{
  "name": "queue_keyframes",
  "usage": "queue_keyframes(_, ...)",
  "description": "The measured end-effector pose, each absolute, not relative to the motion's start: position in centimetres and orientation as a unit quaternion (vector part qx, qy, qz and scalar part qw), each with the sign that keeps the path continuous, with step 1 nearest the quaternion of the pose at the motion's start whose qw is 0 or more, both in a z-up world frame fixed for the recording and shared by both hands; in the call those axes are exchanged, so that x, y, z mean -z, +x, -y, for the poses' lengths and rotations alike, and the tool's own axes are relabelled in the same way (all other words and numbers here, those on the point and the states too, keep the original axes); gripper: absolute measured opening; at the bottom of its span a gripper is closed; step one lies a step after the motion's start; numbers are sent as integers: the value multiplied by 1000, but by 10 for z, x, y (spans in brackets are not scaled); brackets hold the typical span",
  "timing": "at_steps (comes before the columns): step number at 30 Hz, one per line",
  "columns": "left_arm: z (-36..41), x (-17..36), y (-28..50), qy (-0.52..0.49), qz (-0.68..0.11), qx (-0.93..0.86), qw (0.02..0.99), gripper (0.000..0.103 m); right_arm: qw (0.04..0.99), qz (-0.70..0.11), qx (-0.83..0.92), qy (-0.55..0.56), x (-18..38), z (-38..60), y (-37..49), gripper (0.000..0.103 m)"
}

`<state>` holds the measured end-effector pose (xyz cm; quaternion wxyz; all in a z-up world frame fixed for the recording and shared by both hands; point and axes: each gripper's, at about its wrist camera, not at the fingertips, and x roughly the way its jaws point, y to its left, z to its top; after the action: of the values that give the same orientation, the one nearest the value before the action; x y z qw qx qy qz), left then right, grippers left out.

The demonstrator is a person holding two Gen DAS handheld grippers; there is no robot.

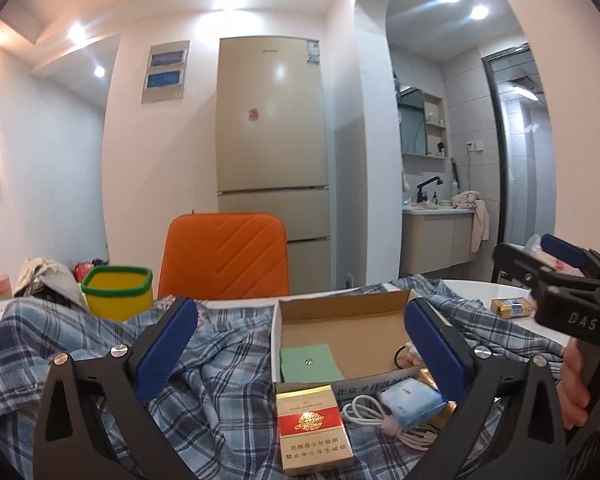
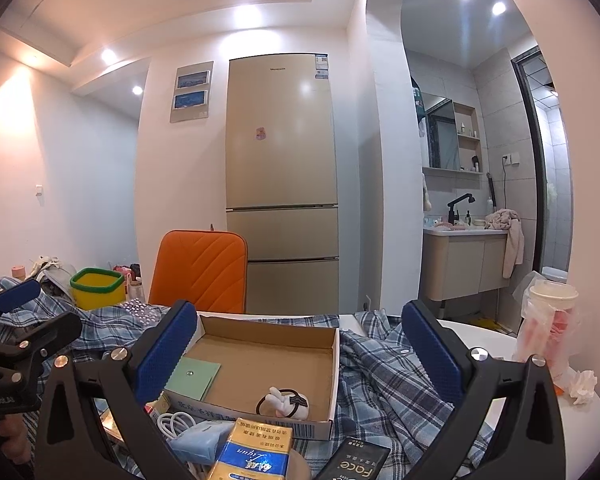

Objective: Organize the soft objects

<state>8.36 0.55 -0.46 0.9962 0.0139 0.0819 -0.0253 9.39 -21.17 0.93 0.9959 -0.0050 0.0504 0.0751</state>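
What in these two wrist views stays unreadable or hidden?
- White hair tie ornament in the open cardboard box: left wrist view, right finger pad covers most.
- Black packet: right wrist view, cut off by bottom edge.
- Yellow bin with green rim: contents hidden by its wall, both views.

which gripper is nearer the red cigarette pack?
Left. The left gripper hovers open right over the red cigarette pack; the right gripper is off to its right, open above the box.
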Motion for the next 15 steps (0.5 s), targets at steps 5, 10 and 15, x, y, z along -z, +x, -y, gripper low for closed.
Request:
queue_keyframes(5, -6, 4, 81, 13, -74, 19, 997, 103, 996, -53, -77, -5, -9, 211, 95, 103)
queue_keyframes(10, -5, 4, 82, 16, -79, 19, 997, 103, 994, -59, -90, -14, -8, 208, 97, 103)
queue_keyframes(15, -11, 4, 89, 4, -97, 24, 995, 103, 992, -78, -96, -14, -6, 206, 101, 103)
